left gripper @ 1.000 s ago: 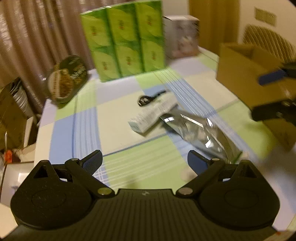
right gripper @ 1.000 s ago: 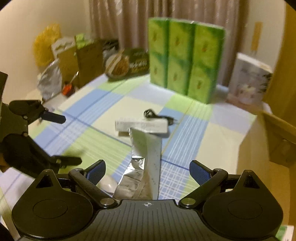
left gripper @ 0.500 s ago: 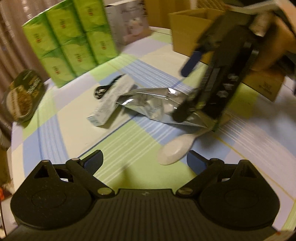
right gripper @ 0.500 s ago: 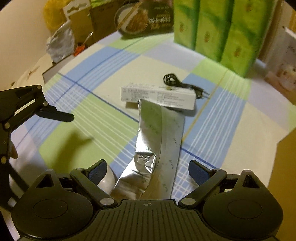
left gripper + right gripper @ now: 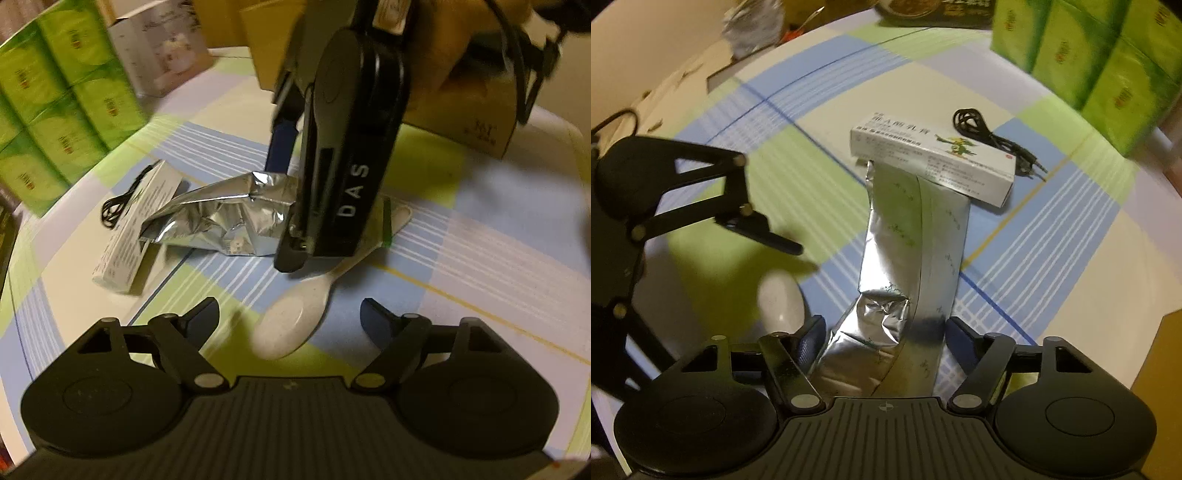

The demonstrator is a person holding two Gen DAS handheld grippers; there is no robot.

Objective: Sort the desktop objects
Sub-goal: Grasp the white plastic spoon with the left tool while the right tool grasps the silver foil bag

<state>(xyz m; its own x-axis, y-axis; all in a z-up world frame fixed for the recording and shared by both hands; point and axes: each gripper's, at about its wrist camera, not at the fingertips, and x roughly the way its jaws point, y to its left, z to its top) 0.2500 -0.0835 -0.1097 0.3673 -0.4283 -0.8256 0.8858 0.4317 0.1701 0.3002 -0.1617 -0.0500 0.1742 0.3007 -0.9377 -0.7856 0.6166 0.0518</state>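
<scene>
Left wrist view: left gripper low over the checked worktop, jaws closing with the bowl of a white spoon between them, pads not yet on it. Likely lined up across the bowl so as to lift the spoon clear by its widest part. Spoon handle running away under the right gripper, which stands steeply nose-down on the near end of a crumpled foil pouch. Beyond the pouch, a white medicine carton and a coiled black cable; green tissue packs and a cardboard box at the far edge, the box a plausible place for sorted items.

Right wrist view: right gripper straddling the pouch's near end, jaws closing, blue pads just beside the foil on either side; firm contact hard to call, so no grip claimed. Foil pouch long, flat, silvery with faint green print, creased and buckled near the jaws, its far end tucked against the white medicine carton. Black cable just behind the carton. White spoon left of the pouch, the left gripper hanging above it. Soft foil likely to crumple further under a squeeze.
</scene>
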